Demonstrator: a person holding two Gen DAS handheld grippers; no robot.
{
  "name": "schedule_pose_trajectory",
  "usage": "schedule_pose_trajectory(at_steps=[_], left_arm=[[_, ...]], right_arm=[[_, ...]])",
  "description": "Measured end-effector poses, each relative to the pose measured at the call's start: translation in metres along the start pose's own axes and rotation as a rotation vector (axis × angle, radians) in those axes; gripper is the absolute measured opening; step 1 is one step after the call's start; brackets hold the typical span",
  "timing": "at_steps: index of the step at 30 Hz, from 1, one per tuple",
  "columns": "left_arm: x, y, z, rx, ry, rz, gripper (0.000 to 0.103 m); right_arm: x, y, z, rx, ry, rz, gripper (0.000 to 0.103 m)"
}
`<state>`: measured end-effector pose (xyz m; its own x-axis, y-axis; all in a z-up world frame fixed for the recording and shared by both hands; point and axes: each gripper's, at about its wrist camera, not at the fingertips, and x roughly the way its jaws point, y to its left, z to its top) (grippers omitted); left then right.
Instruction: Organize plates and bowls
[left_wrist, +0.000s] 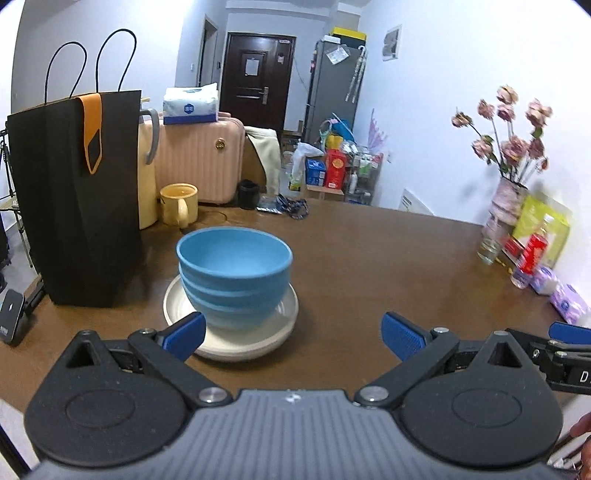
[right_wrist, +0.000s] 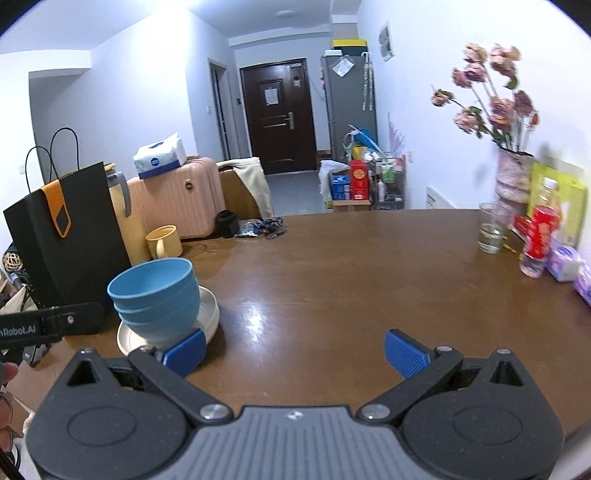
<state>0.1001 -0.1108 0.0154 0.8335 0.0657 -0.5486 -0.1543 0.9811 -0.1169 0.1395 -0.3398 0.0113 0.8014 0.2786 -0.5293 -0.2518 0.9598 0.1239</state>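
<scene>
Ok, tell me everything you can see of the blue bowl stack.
The blue bowl stack looks like three matte blue bowls nested upright, mouths up, the top one empty. It sits on a white plate, shifted toward the plate's left side in the right wrist view, on the brown table. A black paper bag stands just to its left. Neither gripper is touching it; both are open.

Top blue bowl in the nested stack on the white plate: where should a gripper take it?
Grip the top blue bowl by its near rim, one finger inside and one outside, coming from above: the rim stands clear, while its wall sits nested in the bowls below on the white plate.
</scene>
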Motion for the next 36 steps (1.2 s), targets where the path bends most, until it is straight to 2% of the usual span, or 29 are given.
schedule_pose_trajectory(at_steps=[8, 17, 36], left_arm=[[-0.033, -0.015, -0.036, -0.006, 0.025, -0.020, 0.103], [-0.060, -0.023, -0.059, -0.005, 0.014, -0.033, 0.103], [-0.080, -0.032, -0.065, 0.004, -0.020, -0.018, 0.103]], right_arm=[[-0.047, -0.011, -0.035, 0.002, 0.010, -0.027, 0.103], [-0.083, -0.016, -0.058, -0.011, -0.002, -0.047, 0.103], [-0.103, -0.022, -0.062, -0.021, -0.045, -0.035, 0.103]])
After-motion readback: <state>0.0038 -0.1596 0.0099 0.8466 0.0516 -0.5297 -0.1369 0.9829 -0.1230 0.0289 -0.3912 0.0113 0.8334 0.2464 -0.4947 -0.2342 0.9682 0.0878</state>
